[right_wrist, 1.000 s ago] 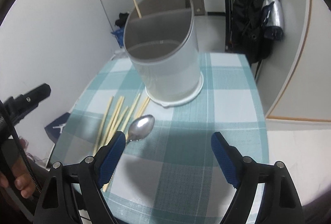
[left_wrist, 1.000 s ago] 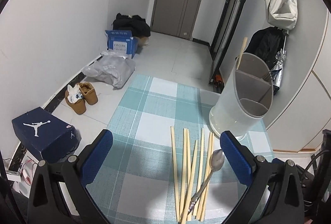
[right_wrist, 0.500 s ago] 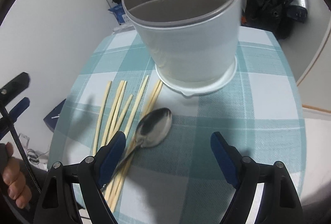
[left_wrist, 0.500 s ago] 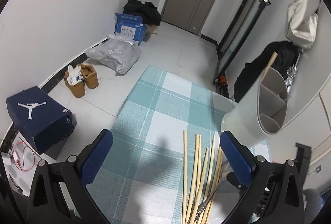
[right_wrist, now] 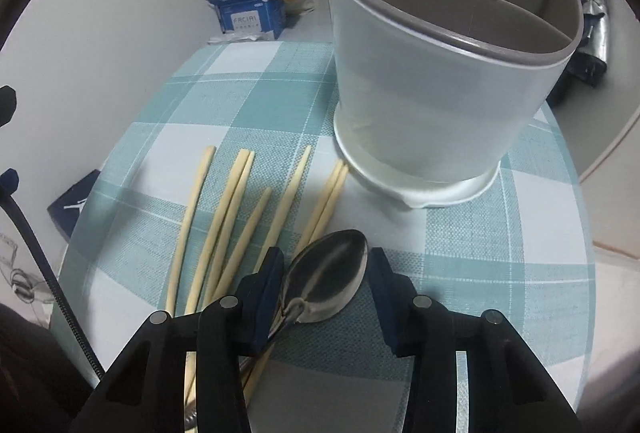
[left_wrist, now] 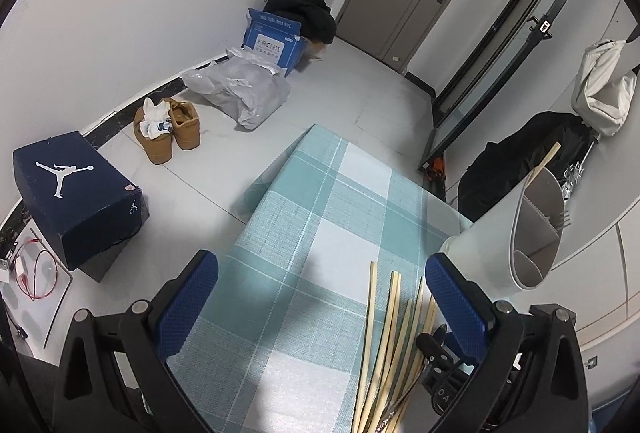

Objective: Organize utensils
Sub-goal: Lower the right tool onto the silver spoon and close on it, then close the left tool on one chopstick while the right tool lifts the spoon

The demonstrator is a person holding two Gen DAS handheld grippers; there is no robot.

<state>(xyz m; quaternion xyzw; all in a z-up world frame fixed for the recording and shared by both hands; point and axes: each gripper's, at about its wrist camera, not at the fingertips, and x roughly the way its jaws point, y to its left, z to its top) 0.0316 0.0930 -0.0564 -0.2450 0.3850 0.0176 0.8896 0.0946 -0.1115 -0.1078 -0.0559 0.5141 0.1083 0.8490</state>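
A metal spoon (right_wrist: pixel 326 275) lies on the checked tablecloth, its bowl between my right gripper's (right_wrist: pixel 326 287) blue fingers, which stand partly closed around it with small gaps either side. Several wooden chopsticks (right_wrist: pixel 236 217) lie fanned out to its left; they also show in the left wrist view (left_wrist: pixel 394 337). A white divided utensil holder (right_wrist: pixel 436 81) stands just beyond the spoon; in the left wrist view (left_wrist: pixel 496 233) one chopstick and a fork stick out of it. My left gripper (left_wrist: pixel 320 307) is open and empty above the cloth, left of the chopsticks.
The teal-and-white checked table (left_wrist: pixel 320 201) ends near the left gripper. On the floor are a dark blue shoe box (left_wrist: pixel 76 193), tan shoes (left_wrist: pixel 168 125), a grey bag (left_wrist: pixel 240 93) and a blue carton (left_wrist: pixel 272 41). Bags hang at right (left_wrist: pixel 604 89).
My right gripper has moved down and forward to the spoon and narrowed around its bowl. My left gripper has swung left, so the holder sits farther right in its view.
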